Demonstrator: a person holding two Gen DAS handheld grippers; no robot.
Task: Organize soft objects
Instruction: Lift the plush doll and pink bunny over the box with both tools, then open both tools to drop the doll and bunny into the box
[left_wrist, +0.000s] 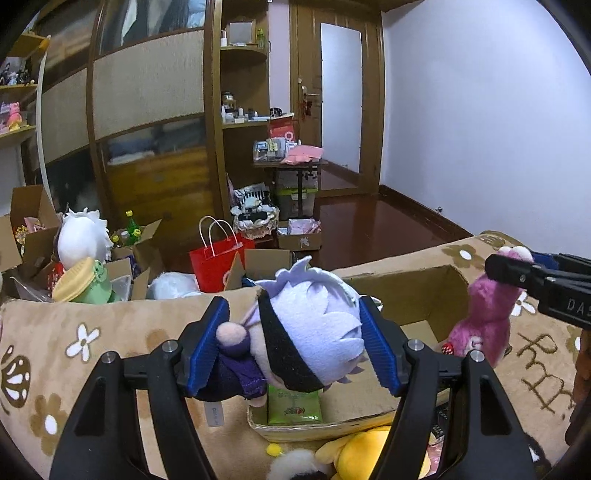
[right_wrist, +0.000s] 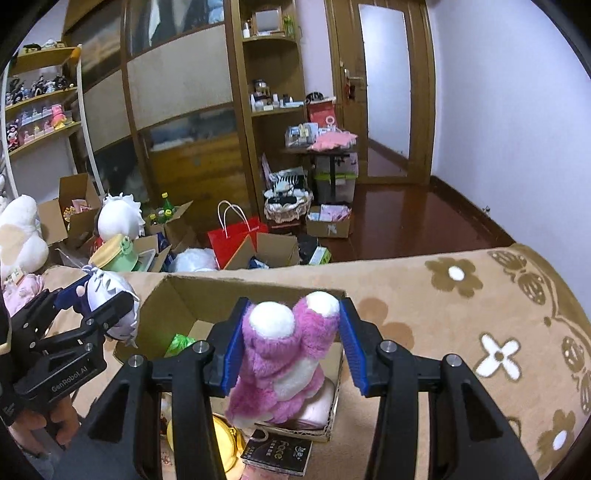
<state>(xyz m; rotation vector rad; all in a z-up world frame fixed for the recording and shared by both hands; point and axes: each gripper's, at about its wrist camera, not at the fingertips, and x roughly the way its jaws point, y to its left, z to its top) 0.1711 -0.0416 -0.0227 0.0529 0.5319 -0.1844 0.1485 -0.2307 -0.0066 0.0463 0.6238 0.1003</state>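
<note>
A plush doll with pale lavender hair, a black blindfold and dark purple clothes hangs sideways in my left gripper, whose blue pads press on its two sides. It hovers over the near left edge of an open cardboard box. My right gripper is shut on a pink bear with white ears, held by the head above the same box. From the left wrist view the bear dangles at the right. In the right wrist view the doll and left gripper are at the left.
The box stands on a beige flowered blanket and holds a green packet. A yellow plush and a black booklet lie in front of it. Beyond the blanket's edge the floor has a red paper bag, open cartons and more plush toys.
</note>
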